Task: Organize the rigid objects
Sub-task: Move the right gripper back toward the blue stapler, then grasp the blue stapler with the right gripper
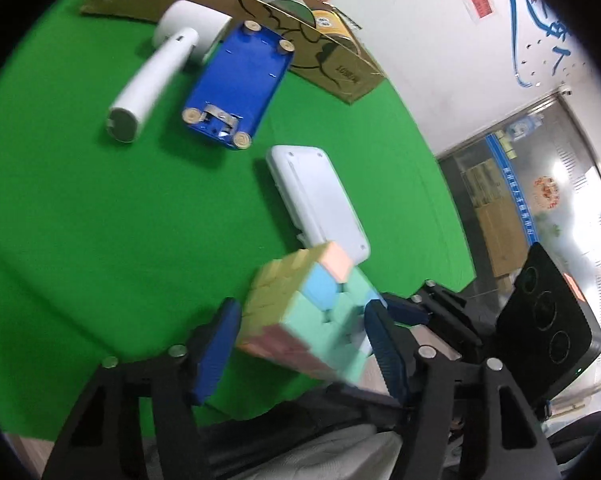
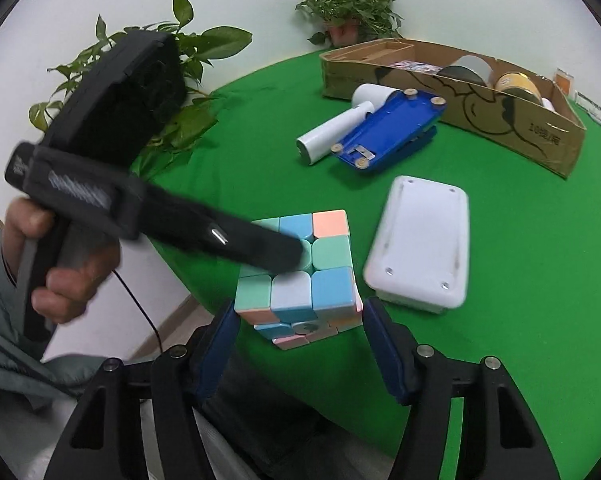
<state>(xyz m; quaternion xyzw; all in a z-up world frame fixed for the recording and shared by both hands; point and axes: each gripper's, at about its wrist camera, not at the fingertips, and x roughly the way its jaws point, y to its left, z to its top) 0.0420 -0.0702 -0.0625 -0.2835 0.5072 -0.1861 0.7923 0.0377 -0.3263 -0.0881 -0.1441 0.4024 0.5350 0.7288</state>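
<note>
A pastel puzzle cube (image 1: 304, 312) sits between the blue pads of my left gripper (image 1: 300, 340), which is shut on it and holds it over the green table's near edge. In the right wrist view the cube (image 2: 312, 272) lies just ahead of my right gripper (image 2: 298, 336), whose jaws are open and empty on either side of it. The left gripper's black body (image 2: 148, 208) crosses over the cube there. A white flat box (image 1: 320, 200) (image 2: 420, 240), a blue upturned tray (image 1: 236, 84) (image 2: 388, 132) and a white cylinder device (image 1: 152, 80) (image 2: 332, 132) lie further back.
A brown cardboard box (image 2: 500, 108) (image 1: 328, 60) with rolls and a tin stands at the table's far side. Potted plants (image 2: 348, 12) stand behind the green table (image 2: 520, 260). The right gripper's black body (image 1: 548, 320) is at the right of the left wrist view.
</note>
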